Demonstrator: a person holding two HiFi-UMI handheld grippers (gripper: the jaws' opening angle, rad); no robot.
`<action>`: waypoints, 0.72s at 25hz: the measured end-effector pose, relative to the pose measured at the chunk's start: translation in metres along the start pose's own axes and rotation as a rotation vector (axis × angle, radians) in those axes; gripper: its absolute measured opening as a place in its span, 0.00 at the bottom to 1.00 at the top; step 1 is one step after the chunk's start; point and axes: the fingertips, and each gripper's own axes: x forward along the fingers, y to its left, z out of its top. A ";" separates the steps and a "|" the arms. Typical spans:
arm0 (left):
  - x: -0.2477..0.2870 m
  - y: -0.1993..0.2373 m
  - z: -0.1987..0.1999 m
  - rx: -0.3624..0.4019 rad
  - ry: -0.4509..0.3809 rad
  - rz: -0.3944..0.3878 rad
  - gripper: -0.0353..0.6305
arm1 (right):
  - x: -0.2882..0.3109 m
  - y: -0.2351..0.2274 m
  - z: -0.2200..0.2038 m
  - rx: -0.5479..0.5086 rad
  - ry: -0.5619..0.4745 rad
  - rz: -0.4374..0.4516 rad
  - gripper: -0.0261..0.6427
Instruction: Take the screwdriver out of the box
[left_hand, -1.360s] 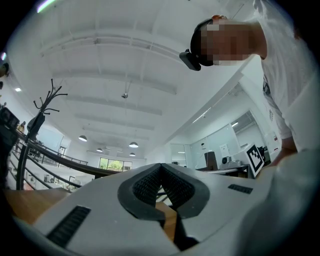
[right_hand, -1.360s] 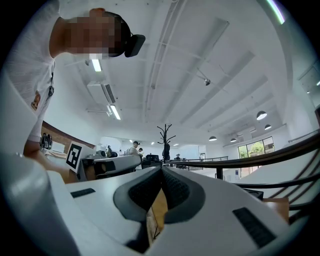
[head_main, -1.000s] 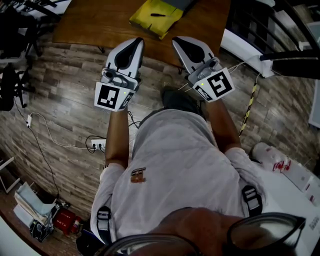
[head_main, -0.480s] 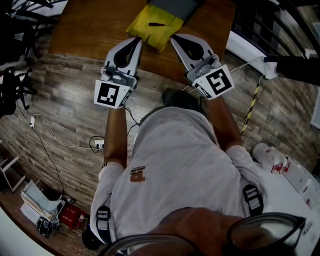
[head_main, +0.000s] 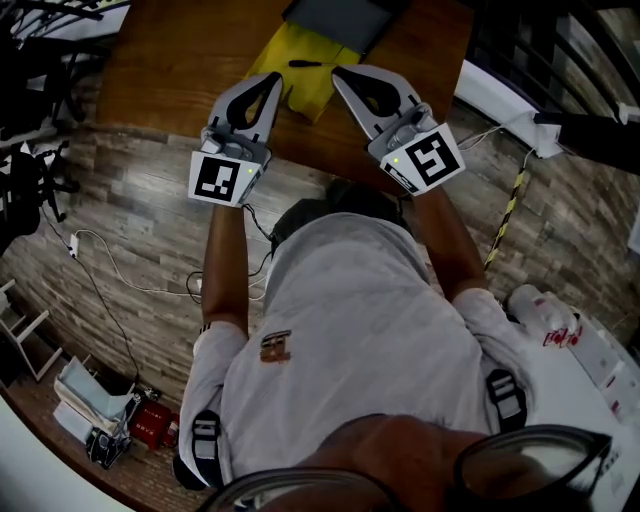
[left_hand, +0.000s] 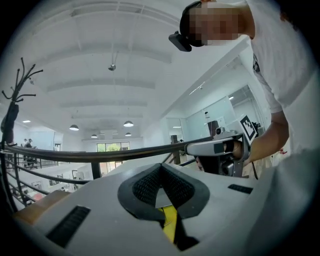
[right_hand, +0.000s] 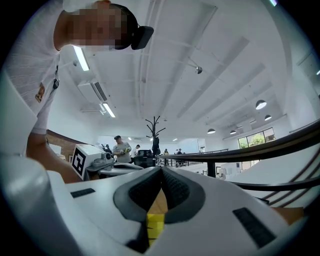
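I hold both arms stretched forward, side by side. My left white-and-grey two-jaw gripper (head_main: 271, 86) sits left of centre in the upper part of the head view, pointing level, its jaws pressed together at the tips with nothing between them. My right white-and-grey gripper (head_main: 342, 75) sits right of centre, angled inward, jaws likewise closed and empty. My bare left forearm (head_main: 225, 265) and bare right forearm (head_main: 440, 240) run down the frame.
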 end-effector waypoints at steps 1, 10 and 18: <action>0.005 0.003 -0.003 0.006 0.013 0.001 0.08 | 0.001 -0.005 -0.002 -0.001 0.003 0.000 0.09; 0.038 0.005 -0.036 0.143 0.159 -0.112 0.08 | 0.012 -0.032 -0.019 0.008 0.049 -0.030 0.09; 0.051 0.011 -0.077 0.233 0.342 -0.275 0.08 | 0.021 -0.038 -0.021 0.004 0.082 -0.085 0.09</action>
